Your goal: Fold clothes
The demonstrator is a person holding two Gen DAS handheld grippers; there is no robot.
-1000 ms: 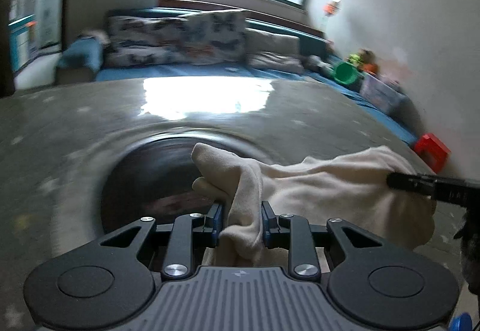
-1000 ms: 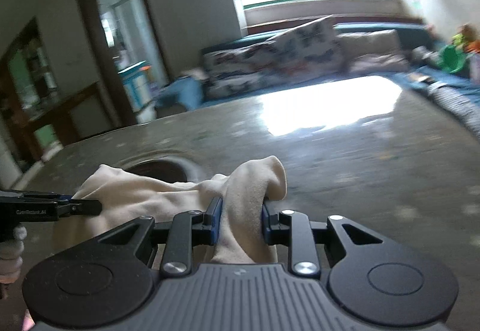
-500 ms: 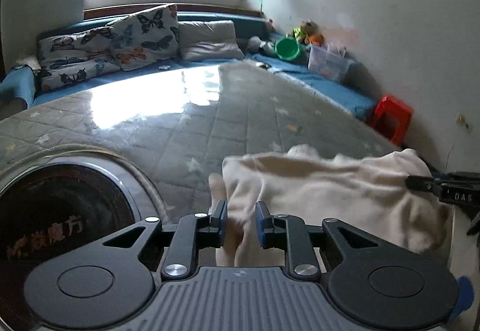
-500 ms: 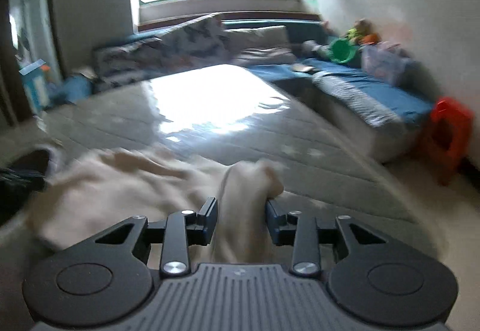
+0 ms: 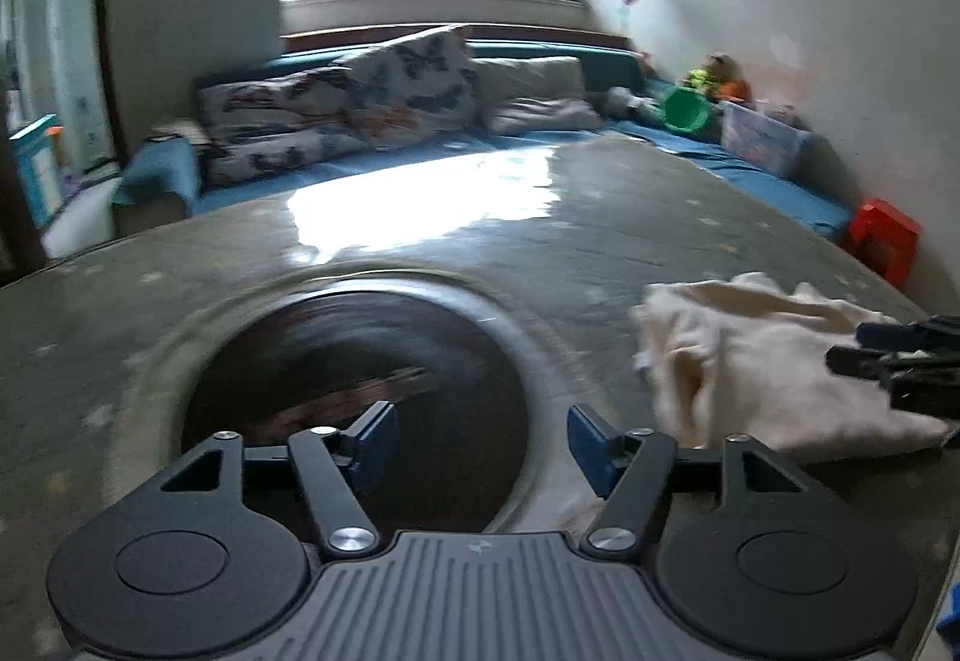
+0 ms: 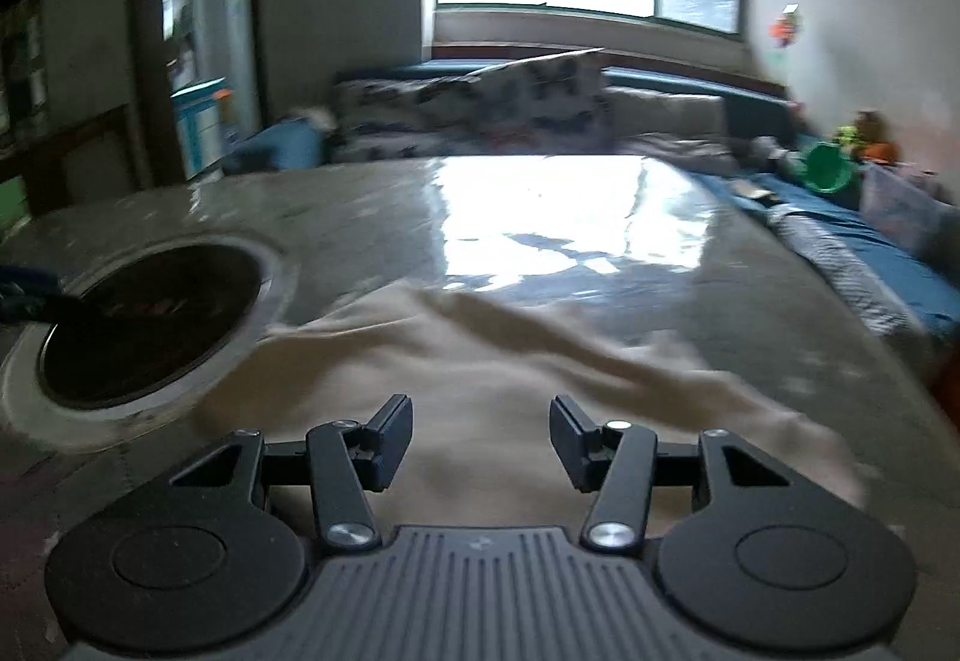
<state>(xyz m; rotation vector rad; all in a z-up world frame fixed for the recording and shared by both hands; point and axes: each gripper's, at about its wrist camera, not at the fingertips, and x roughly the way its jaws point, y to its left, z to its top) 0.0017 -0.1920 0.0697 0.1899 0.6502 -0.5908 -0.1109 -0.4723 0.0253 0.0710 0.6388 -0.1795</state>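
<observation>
A cream garment (image 5: pixel 768 361) lies bunched on the grey table (image 5: pixel 420 241), right of my left gripper (image 5: pixel 480 436). That gripper's jaws are opening, with nothing between them and the dark round inset (image 5: pixel 354 361) ahead. In the right wrist view the same cream garment (image 6: pixel 480 361) spreads flat in front of my right gripper (image 6: pixel 482 433). Its jaws are opening too and hover over the cloth without pinching it. The right gripper's black fingers (image 5: pixel 900 355) show at the right edge of the left wrist view, over the cloth.
A dark round inset (image 6: pixel 150 319) with a metal rim sits in the table at the left. A sofa with patterned cushions (image 5: pixel 360 115) stands under the window. A green bowl (image 5: pixel 684 109), a clear bin (image 5: pixel 762 145) and a red stool (image 5: pixel 882 241) line the right wall.
Both grippers have let go of the cream garment and opened. The cloth now lies on the table. The left gripper has swung left, over the round inset.
</observation>
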